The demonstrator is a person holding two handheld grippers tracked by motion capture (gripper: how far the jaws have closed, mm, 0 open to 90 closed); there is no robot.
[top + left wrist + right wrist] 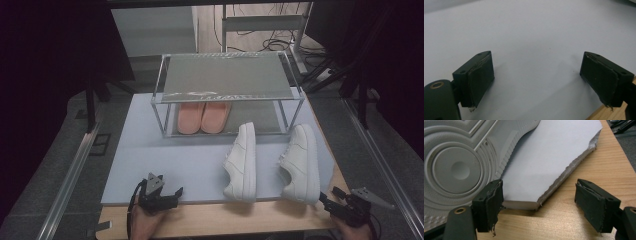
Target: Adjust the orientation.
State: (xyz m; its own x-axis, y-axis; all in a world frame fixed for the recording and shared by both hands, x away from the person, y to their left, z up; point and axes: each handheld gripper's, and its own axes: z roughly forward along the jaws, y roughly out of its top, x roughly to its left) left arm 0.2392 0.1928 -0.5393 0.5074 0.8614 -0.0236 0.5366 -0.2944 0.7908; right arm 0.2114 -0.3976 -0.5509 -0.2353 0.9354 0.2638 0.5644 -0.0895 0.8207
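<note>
Right tongs (334, 201) spread, nothing pinched, right beside the heel of the right white sneaker (301, 162) lying on its side at the counter (240, 220) edge. Left tongs (536, 77) spread too, empty. Sneaker judged light, semi-stiff; heel collar prob. best gripped.

My bench: 1 wooden table (215, 220), pale grain, mostly covered by 1 light blue-grey mat (165, 160) with a ragged foam edge at my right corner. Floor (55, 150): grey carpet on both sides. 2 aluminium rails, 1 at my left (70, 180), 1 at my right (380, 165), running away from me. Beyond the table: 1 white metal stand (265, 22), black cables (270, 42) tangled on paler flooring. Light: dim, the far corners black on both sides.
</note>
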